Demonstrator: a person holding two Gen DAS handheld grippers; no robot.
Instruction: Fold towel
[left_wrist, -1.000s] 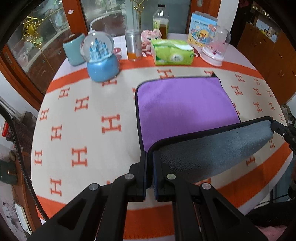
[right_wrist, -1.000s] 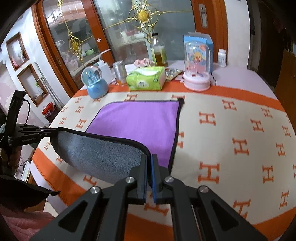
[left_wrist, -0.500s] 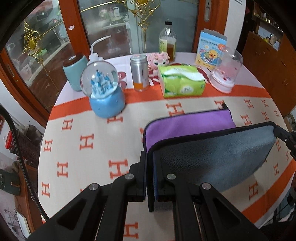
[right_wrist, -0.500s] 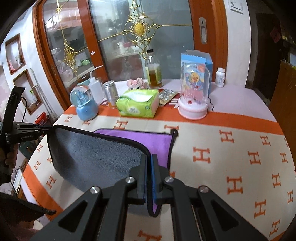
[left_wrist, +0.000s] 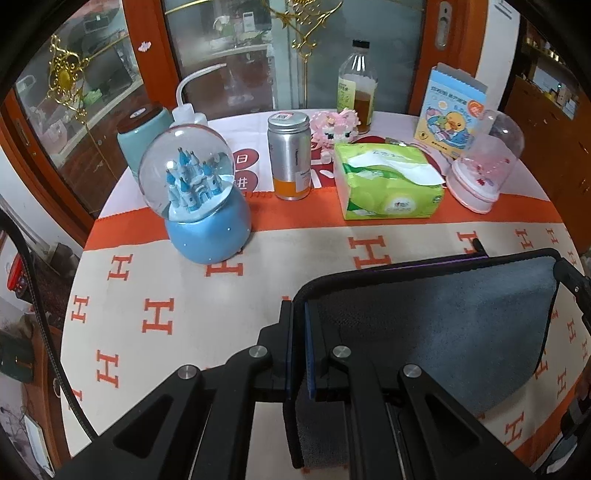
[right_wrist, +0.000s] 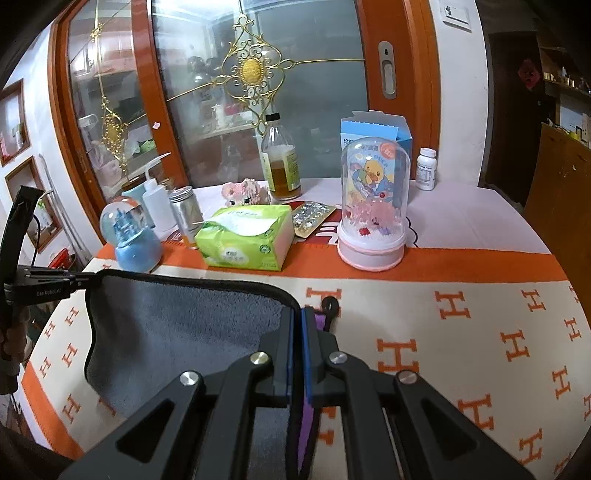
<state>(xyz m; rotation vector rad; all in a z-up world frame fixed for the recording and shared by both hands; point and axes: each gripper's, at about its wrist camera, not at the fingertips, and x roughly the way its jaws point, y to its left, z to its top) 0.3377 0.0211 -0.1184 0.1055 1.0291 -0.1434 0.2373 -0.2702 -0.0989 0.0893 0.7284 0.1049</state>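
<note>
Currently my left gripper (left_wrist: 298, 343) and right gripper (right_wrist: 298, 350) are each clamped on a corner of the towel (left_wrist: 443, 325), grey side up, held stretched between them above the desk (right_wrist: 461, 332), near the tissue pack (left_wrist: 388, 184).

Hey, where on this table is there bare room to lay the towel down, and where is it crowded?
Bare cloth lies between the towel and the back row, and left of it below the snow globe. More lies right of the right gripper. The back edge is crowded: snow globe, can, tissue pack, pink dome, bottle.
</note>
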